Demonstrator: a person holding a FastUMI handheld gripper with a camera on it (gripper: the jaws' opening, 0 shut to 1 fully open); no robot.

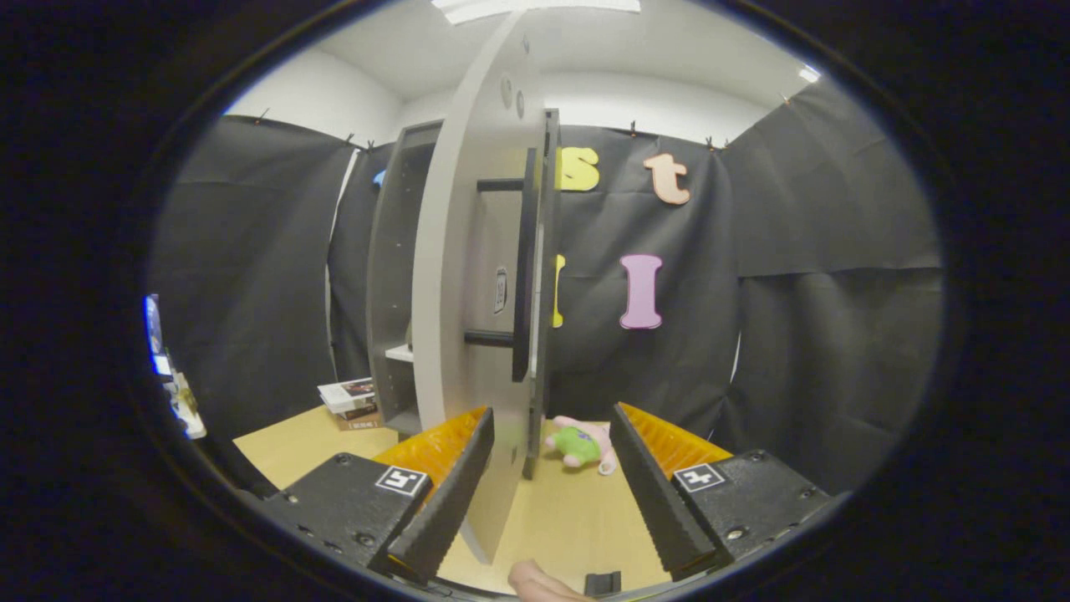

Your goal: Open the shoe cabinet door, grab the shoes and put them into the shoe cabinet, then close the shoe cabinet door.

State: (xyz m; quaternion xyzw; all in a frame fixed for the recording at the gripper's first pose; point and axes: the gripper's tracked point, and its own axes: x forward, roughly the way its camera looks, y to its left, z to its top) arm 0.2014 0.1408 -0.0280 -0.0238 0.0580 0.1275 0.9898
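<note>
Shoe cabinet door (468,334) stands open, edge-on to my tongs (552,477), which are spread apart and grip nothing.

The door swings out from the shoe cabinet (397,276), which stands upright on the desk (577,518) just beyond my left finger. A dark bar handle (525,267) runs vertically along the door's face, fixed by two short posts. The door's lower edge sits between my fingers, close against the left one; I cannot tell whether it touches. Inside the cabinet, a pale shelf (399,353) is visible. Ahead, between the fingers, a pink and green plush toy (583,445) lies on the desk. A stack of books (351,401) rests left of the cabinet. A fingertip (539,583) shows below the tongs.
</note>
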